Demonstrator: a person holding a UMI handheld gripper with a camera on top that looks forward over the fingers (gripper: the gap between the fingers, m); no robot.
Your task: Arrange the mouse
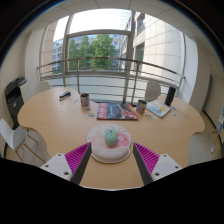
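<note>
A meeting room or office: a large oval light wooden table, a white chair at nine o'clock, wide windows at twelve.

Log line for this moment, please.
gripper open | white round item between fingertips, resting on wooden table | not lifted

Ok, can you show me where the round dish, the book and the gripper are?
dish (109, 150): gripper view, its pale rim.
book (117, 111): gripper view, its cover.
gripper (110, 160): gripper view, midway between its open fingertips.
</note>
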